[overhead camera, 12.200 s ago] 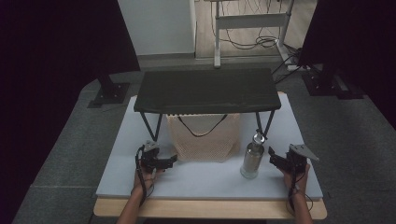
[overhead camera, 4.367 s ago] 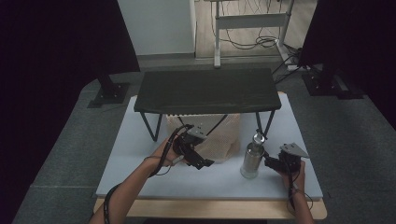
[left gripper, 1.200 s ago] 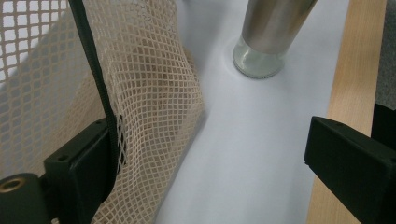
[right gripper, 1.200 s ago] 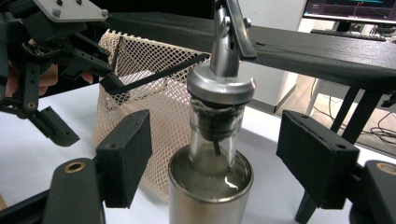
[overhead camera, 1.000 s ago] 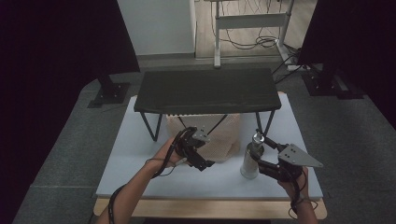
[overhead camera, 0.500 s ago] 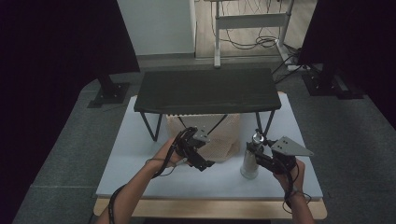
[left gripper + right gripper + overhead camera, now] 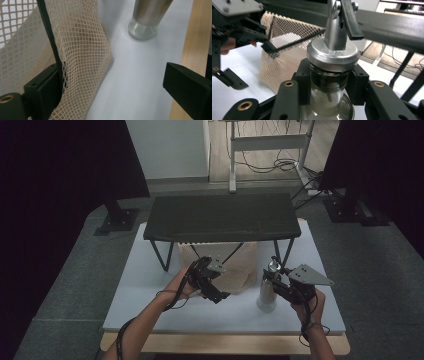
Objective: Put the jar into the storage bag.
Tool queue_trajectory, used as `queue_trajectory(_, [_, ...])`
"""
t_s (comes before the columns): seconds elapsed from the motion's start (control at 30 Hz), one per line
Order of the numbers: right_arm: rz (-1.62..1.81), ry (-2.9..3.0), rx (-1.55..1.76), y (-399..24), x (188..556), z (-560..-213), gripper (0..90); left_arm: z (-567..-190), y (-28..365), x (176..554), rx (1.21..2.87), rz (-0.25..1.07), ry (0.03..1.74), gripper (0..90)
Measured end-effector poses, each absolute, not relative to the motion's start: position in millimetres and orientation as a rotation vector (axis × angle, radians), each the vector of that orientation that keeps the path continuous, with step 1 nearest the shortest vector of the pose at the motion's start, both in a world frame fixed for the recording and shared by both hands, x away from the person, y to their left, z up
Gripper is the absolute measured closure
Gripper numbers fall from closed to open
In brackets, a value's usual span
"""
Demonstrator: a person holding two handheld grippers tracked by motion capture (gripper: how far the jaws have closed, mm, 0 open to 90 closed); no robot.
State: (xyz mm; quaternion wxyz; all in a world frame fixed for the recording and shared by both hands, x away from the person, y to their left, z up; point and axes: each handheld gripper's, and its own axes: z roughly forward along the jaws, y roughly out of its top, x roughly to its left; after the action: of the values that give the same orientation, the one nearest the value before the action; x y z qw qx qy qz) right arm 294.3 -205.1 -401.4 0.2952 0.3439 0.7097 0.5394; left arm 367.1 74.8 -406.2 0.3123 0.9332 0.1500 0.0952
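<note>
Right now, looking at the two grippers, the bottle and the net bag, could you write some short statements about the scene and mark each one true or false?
1. The right gripper is closed on the neck of the bottle. True.
2. The bottle lies on its side on the white table. False: it stands upright.
3. The left gripper is at the beige net bag, and one of its jaws has the bag's mesh against it. True.
4. The net bag sits on top of the black rack. False: it sits on the table, partly under the rack.
5. The bottle is inside the net bag. False: it stands beside the bag, apart from it.
</note>
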Motion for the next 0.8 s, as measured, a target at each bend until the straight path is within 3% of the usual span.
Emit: queue_trajectory(0.8, [1.492,1.849,0.827,-190.9,296.9,-360.8,60.3,-406.8,73.3,365.5,2.471,0.275,0.397,5.7])
